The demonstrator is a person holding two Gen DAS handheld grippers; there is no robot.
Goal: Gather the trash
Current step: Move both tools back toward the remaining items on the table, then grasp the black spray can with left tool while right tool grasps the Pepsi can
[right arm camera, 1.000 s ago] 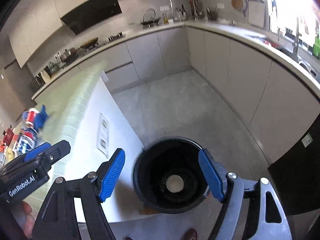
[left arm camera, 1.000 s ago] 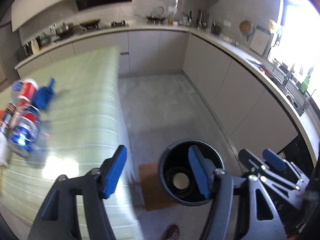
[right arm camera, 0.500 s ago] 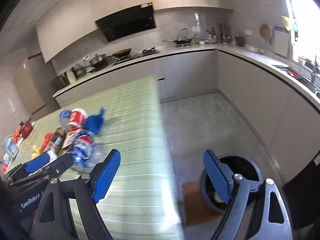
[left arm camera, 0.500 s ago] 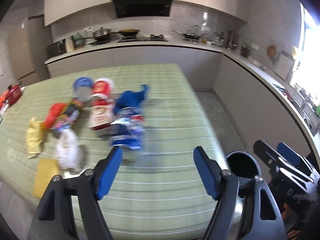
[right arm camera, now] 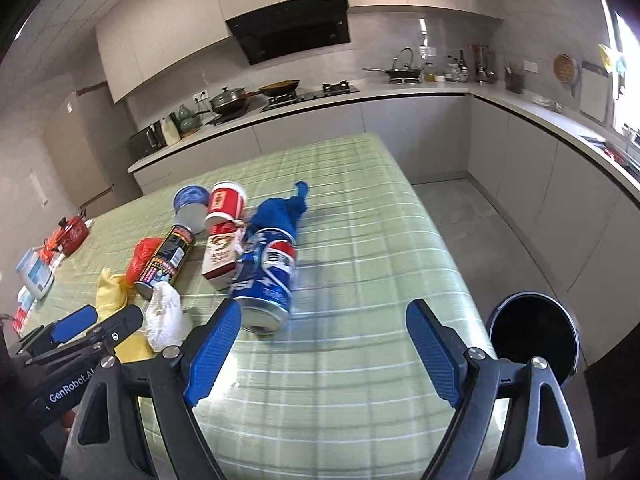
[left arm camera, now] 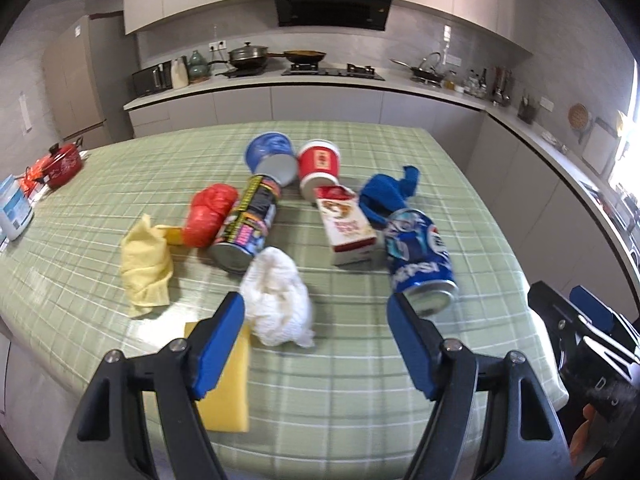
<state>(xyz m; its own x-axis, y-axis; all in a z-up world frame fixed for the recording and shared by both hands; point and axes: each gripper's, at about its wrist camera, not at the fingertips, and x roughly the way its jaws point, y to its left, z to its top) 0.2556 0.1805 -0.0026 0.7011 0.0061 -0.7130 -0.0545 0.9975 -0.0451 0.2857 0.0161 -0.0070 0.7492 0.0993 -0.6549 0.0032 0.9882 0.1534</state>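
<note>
Both my claws, left (left arm camera: 316, 344) and right (right arm camera: 322, 354), gape wide and empty above the table's (left arm camera: 360, 400) near edge. Trash clusters mid-table; nudged, the Pepsi can (left arm camera: 418, 258) might roll off.

Daylight enters from the window (right arm camera: 624, 92) on the right and overexposes there. The tablecloth (left arm camera: 360, 380) shows glare. Edges curve strongly with dark corners; slight motion blur.
</note>
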